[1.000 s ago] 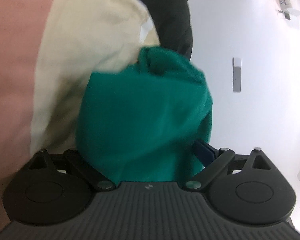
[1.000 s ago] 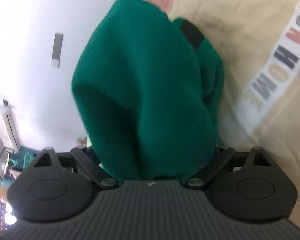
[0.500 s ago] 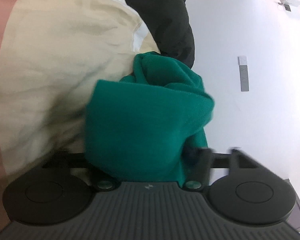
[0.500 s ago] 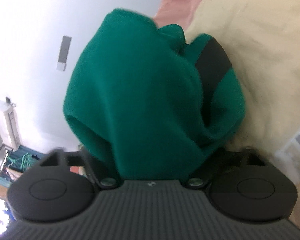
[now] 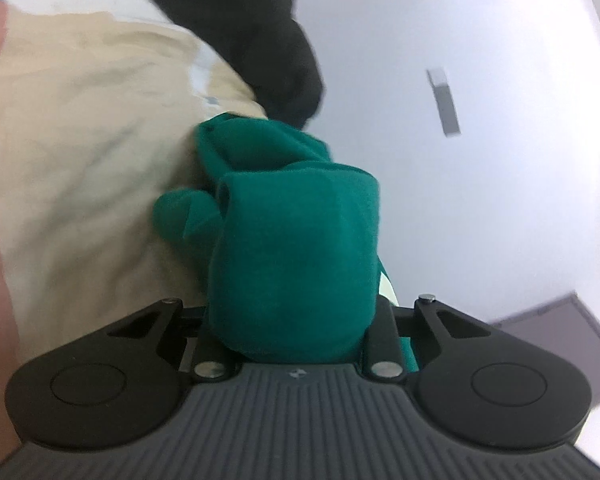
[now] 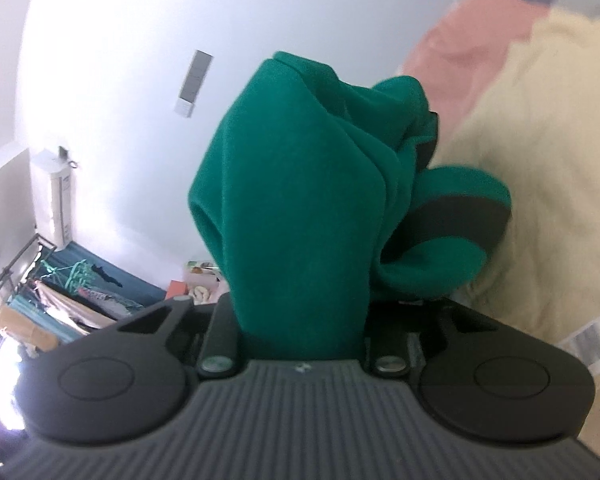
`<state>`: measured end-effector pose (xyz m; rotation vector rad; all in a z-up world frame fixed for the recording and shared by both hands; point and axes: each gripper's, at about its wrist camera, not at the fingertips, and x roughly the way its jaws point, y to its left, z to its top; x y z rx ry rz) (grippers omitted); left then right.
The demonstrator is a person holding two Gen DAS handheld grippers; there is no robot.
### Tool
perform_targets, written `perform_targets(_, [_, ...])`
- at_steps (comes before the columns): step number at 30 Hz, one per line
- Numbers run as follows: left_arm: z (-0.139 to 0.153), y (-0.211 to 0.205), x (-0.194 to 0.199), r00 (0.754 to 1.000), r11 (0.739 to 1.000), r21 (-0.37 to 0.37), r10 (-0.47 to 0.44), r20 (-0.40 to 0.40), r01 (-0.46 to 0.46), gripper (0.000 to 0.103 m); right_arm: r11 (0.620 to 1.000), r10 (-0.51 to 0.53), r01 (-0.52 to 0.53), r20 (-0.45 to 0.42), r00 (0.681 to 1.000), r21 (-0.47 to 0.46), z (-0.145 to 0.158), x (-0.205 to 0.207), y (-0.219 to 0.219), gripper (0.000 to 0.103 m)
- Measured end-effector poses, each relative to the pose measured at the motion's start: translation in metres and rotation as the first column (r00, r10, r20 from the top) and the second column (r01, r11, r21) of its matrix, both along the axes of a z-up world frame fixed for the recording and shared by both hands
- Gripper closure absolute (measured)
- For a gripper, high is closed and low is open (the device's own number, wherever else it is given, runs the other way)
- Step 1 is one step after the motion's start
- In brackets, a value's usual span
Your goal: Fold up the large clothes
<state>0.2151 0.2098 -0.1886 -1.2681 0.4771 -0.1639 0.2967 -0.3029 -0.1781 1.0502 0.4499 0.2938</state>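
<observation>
A green garment (image 5: 292, 256) with a black band (image 6: 456, 216) is bunched in both grippers and lifted off the bed. My left gripper (image 5: 296, 336) is shut on a fold of it; the cloth hides the fingertips. My right gripper (image 6: 300, 332) is shut on another fold (image 6: 300, 208), which also hides its fingertips. The garment hangs between the two, next to the cream bedspread (image 5: 80, 160).
A black garment (image 5: 268, 32) lies at the bed's far side. Pink fabric (image 6: 472, 40) lies beside the cream bedspread (image 6: 548, 160). A white wall with a grey switch plate (image 5: 444, 100) is behind. A clothes rack (image 6: 60, 300) and an air conditioner (image 6: 56, 200) stand at lower left.
Both grippers have lifted and tilted toward the wall with the green garment. The cloth bunch has drawn in narrower. More wall and room show now.
</observation>
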Motion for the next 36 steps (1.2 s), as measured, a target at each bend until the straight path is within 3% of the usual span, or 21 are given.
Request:
perform_targets(9, [0.048,-0.079,-0.004,0.987,0.991,0.001,-0.134,0.083,0.134,0.074,0.996,-0.037,0.046,0.111,0.993,-0.078,0.066,-0.041,-0.08,0.073])
perform_targets(20, [0.127,-0.26,0.042,0.928,0.95,0.045,-0.311,0.204,0.308,0.073,0.968,-0.235,0.247,0.18,0.955,-0.043,0.119,-0.099,-0.248,0.073])
perform_targets(26, [0.135,-0.341,0.066,0.905,0.928,0.093,-0.372,0.207,0.361,0.073,0.944,-0.325,0.33,0.172,0.93,-0.002,0.106,-0.112,-0.316,0.073])
perform_targets(36, [0.071,-0.404,0.075,0.894,0.889,0.173,-0.441,0.082,0.423,0.073,0.926,-0.379,0.379,0.052,0.924,0.01,0.035,-0.116,-0.366,0.073])
